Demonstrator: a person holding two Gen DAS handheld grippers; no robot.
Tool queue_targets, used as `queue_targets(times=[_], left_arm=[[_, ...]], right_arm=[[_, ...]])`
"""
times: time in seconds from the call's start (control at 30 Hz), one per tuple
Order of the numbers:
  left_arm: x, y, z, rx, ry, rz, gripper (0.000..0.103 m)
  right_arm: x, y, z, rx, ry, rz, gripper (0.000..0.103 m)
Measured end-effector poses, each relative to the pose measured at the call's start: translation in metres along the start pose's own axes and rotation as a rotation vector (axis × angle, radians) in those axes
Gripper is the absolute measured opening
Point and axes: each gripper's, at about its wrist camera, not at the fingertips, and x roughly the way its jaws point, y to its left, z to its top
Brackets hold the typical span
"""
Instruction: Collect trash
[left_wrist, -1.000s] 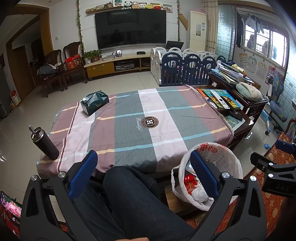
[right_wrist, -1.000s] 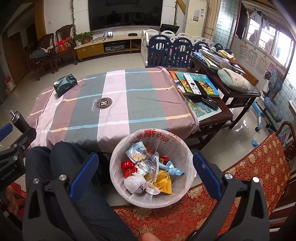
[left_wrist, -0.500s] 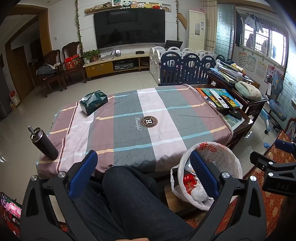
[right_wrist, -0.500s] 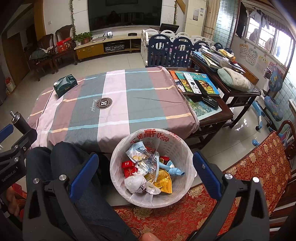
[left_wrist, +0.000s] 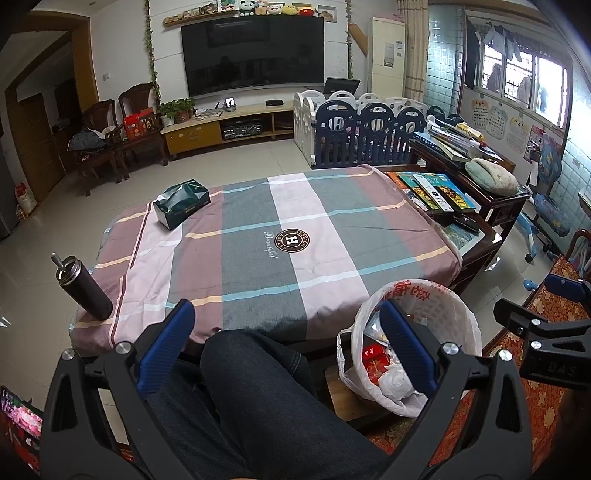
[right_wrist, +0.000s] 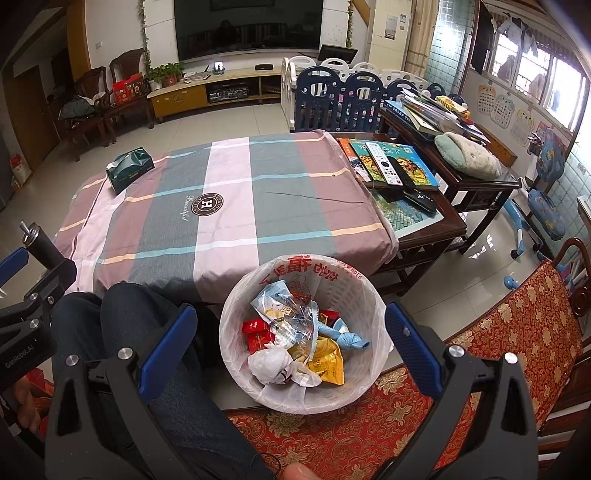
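While seated at the table (left_wrist: 258, 236), both tongs spread wide, gripping nothing: left tongs (left_wrist: 286, 345) over a denim knee (left_wrist: 258, 387), right tongs (right_wrist: 290, 349) above the lined bin (right_wrist: 236, 332). Trash (right_wrist: 295, 339) heaped inside — red packs, yellow wrapper, crumpled white plastic, blue scrap; lower layers hidden. From left view, bin half blocked by a blue pad. Green tissue box (left_wrist: 181, 202) at far corner, dark flask (left_wrist: 85, 288) at near left edge. Base of flask cut off in right view.
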Motion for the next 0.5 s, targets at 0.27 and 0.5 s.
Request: queue_targets(times=[0.27,0.5], left_arm=[[0.003,-0.003,-0.001,0.016,0.011,-0.007,0.100],[0.017,0.001,-0.003,0.014,0.020,0.029,0.100]], right_arm=[[0.003,0.000,-0.001,0.008,0.008,0.003,0.099],[-0.016,-0.002,0.002,0.049,-0.090,0.062,0.099]])
